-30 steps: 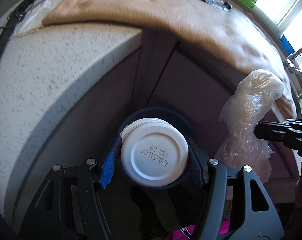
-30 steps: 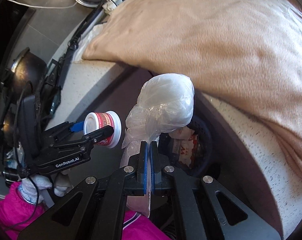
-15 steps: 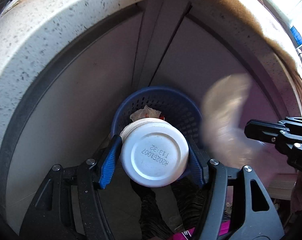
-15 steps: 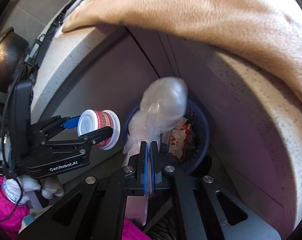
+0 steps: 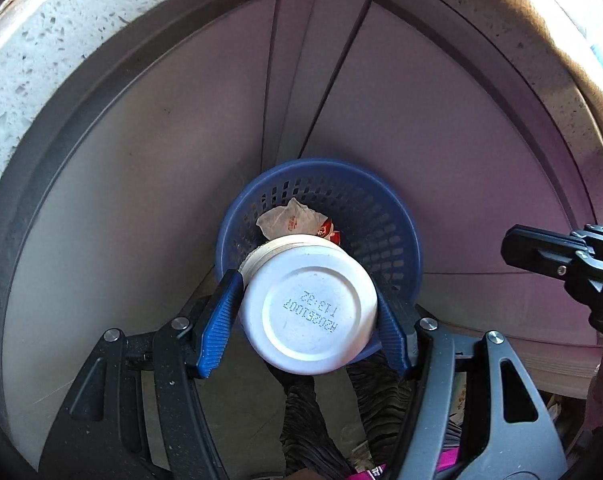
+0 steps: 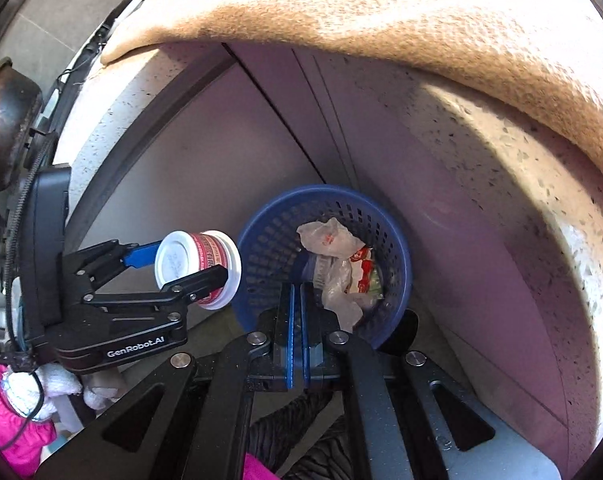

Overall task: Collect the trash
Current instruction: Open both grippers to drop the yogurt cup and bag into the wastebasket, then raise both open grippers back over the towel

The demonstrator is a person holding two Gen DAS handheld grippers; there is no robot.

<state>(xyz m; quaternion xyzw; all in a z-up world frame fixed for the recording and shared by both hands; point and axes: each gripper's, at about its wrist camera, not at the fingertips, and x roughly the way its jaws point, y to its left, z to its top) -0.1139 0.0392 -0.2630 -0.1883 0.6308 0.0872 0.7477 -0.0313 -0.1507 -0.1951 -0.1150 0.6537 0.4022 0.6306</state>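
Down on the floor, in the corner where two cabinet doors (image 5: 149,184) meet, stands one blue basket (image 6: 269,240), and everything else is placed around it. Inside the basket lies a heap of crumpled wrappers (image 6: 341,264), clear plastic and red-printed paper; how many pieces there are cannot be told. There are two grippers. The left gripper (image 5: 309,316) hangs over the near rim of the basket, its blue pads (image 5: 221,320) pressed on either side of one white cup (image 5: 309,308), bottom turned up with a printed code on it; from the right wrist view the cup (image 6: 199,268) shows a red label. The right gripper (image 6: 297,336) also hovers over the basket's near rim, its jaws pressed together on nothing. Above the basket runs one speckled counter (image 6: 501,152), draped with one tan cloth (image 6: 381,20).
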